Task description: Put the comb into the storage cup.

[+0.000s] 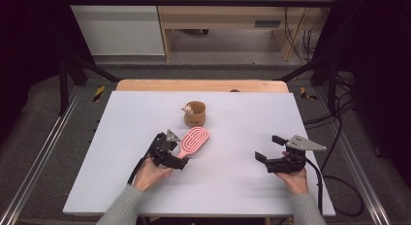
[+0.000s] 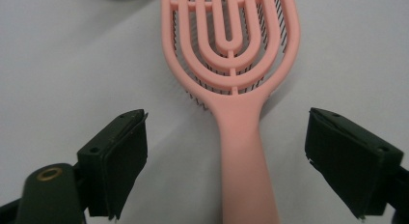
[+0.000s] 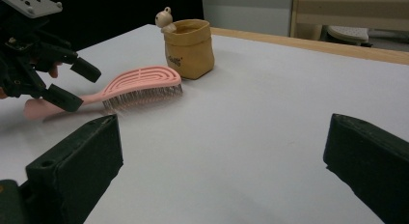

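A pink hairbrush (image 1: 194,140) lies bristles down on the white tabletop (image 1: 242,108), head toward the far side and handle toward me. My left gripper (image 1: 179,153) sits low over that handle with one jaw on each side. In the left gripper view the handle of the brush (image 2: 241,156) runs up between the two pads with a gap on both sides, so the left gripper (image 2: 229,118) is open. My right gripper (image 1: 267,148) rests at the right of the table, open with nothing between its jaws. The right gripper view shows the brush (image 3: 140,84) and the left gripper (image 3: 79,86).
A small tan pouch-shaped pot (image 1: 195,113) with a little bear figure on its rim stands just beyond the brush head, seen also as the pot (image 3: 189,48). Bare white surface lies between the two grippers. A wooden edge runs along the table's far side.
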Action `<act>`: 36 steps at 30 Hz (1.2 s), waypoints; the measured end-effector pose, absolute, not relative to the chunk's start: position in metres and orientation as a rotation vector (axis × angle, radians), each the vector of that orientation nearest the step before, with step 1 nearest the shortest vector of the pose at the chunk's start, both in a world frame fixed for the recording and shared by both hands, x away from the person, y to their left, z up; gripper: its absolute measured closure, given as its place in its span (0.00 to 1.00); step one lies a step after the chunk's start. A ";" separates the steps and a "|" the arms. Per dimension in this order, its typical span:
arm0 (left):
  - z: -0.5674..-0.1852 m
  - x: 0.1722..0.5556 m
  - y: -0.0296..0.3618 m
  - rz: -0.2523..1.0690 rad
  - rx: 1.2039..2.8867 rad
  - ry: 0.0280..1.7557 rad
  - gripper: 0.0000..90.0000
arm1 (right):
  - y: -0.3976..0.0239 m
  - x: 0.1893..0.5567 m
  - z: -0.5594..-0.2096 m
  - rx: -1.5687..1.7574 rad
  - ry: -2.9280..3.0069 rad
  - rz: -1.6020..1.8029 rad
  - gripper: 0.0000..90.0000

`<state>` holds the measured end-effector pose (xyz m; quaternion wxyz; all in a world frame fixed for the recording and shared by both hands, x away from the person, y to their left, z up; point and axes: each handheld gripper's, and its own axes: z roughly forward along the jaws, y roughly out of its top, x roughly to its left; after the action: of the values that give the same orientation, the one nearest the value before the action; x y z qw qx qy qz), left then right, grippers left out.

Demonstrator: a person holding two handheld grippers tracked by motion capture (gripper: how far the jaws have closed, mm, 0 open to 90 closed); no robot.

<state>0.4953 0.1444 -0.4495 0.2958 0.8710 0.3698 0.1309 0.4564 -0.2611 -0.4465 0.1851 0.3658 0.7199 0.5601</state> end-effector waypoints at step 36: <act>-0.455 0.497 0.136 0.297 2.400 1.012 0.66 | -0.262 0.456 -0.446 1.037 2.027 1.577 0.01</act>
<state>0.4970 0.1356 -0.4552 0.2571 0.8847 0.3731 0.1095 0.4565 -0.2617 -0.4464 0.1849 0.3681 0.7191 0.5596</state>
